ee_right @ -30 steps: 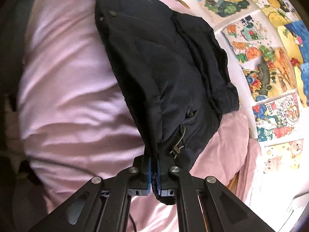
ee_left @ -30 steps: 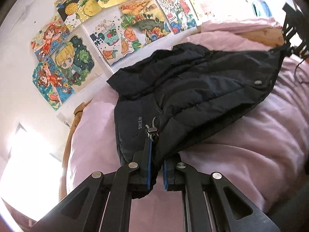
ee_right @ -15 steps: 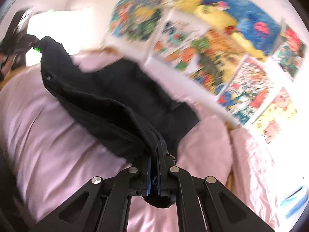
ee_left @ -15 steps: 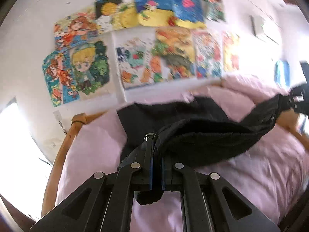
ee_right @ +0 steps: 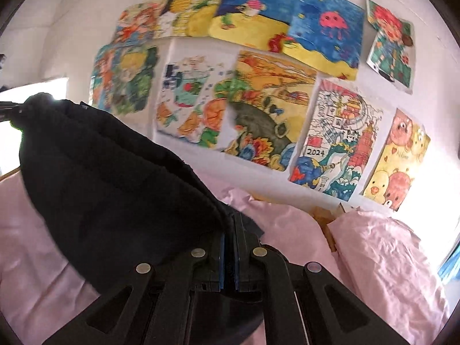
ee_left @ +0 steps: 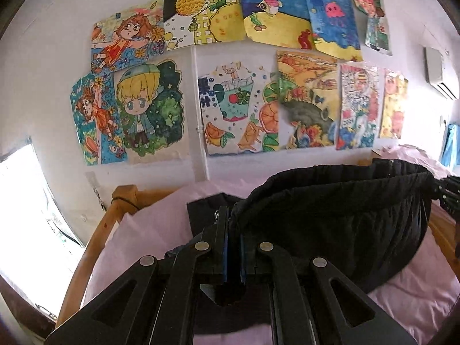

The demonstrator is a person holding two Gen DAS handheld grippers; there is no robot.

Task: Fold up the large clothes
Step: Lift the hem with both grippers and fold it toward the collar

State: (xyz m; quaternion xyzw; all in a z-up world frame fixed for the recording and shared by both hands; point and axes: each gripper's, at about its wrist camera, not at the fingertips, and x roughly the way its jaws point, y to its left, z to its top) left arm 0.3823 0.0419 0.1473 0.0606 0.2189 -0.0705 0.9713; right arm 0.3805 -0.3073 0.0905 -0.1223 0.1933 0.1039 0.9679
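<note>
black jacket (ee_left: 330,215), hem stretched tool (ee_left: 233,230) to tool (ee_right: 229,230)

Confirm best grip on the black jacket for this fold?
Keep to the hem edge of the black jacket, one corner per gripper: left gripper and right gripper each pinch it from the near side, so it hangs taut between them above the pink bedding.

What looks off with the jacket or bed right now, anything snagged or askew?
Nothing stands out. The black jacket hangs in a sagging span between the left gripper and right gripper, both with jaws clamped on its edge, above the pink bedding.
</note>
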